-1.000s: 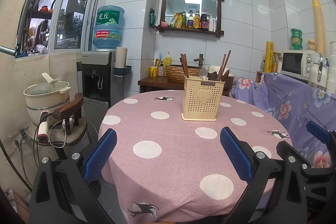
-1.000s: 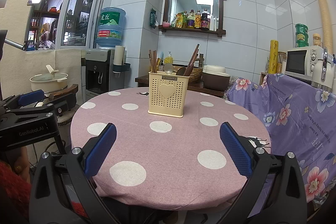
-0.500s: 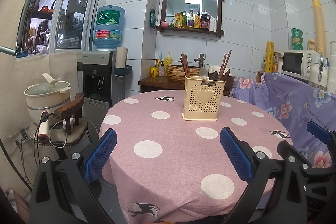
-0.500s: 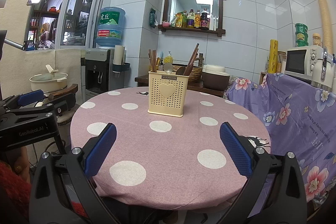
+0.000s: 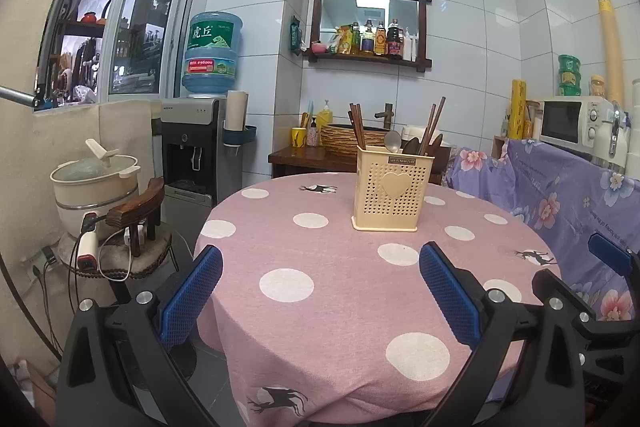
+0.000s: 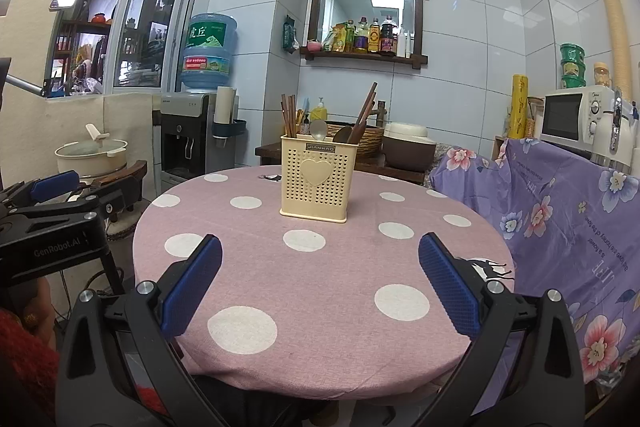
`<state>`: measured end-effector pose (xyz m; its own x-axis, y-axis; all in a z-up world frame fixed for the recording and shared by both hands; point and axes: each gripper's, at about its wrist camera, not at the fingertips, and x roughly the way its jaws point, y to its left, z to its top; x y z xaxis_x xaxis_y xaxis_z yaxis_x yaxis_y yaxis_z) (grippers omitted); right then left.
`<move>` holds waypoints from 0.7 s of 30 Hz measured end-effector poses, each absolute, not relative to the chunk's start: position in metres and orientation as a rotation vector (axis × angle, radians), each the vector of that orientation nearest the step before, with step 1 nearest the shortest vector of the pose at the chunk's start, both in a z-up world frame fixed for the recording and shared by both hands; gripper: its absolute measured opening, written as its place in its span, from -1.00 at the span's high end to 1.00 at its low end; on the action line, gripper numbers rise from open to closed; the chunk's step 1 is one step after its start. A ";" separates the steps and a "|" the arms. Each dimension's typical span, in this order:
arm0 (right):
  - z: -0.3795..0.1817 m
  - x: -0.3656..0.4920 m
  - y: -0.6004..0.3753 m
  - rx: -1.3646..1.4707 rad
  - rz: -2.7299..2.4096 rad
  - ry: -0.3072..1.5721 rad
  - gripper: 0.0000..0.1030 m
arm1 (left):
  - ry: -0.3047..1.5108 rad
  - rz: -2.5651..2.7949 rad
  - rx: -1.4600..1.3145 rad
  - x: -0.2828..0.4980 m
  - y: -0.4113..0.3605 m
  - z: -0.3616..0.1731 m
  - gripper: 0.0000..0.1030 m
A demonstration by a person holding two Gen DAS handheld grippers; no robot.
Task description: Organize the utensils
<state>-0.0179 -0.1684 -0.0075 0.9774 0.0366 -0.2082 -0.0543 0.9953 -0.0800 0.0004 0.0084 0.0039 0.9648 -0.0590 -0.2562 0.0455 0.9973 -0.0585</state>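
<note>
Here both claws, left claw (image 5: 320,291) and right claw (image 6: 320,287), hang spread wide and empty at the near edge of the tabletop (image 6: 344,267). The utensil holder (image 6: 314,183) stands upright farther back, chopsticks (image 6: 289,115) and spoons already upright inside, probably sorted.

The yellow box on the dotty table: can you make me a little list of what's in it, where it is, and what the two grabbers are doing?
holder: cream utensil holder, upright, heart on its front
inside: brown chopsticks, a metal spoon, dark wooden utensils
table: round, pink tablecloth with white dots
left gripper: open, fingers hold nothing
right gripper: open, holds nothing
contact: neither gripper touches the holder
</note>
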 end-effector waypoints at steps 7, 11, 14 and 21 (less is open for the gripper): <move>-0.008 -0.018 -0.167 -0.085 0.046 0.210 -0.89 | 0.267 -0.058 -0.046 0.001 0.008 0.003 -0.90; -0.007 -0.018 -0.166 -0.084 0.046 0.210 -0.89 | 0.268 -0.058 -0.047 0.001 0.008 0.003 -0.90; -0.007 -0.018 -0.166 -0.084 0.046 0.210 -0.89 | 0.267 -0.057 -0.045 0.000 0.008 0.003 -0.90; -0.008 -0.018 -0.166 -0.084 0.046 0.210 -0.89 | 0.268 -0.058 -0.046 0.001 0.008 0.003 -0.90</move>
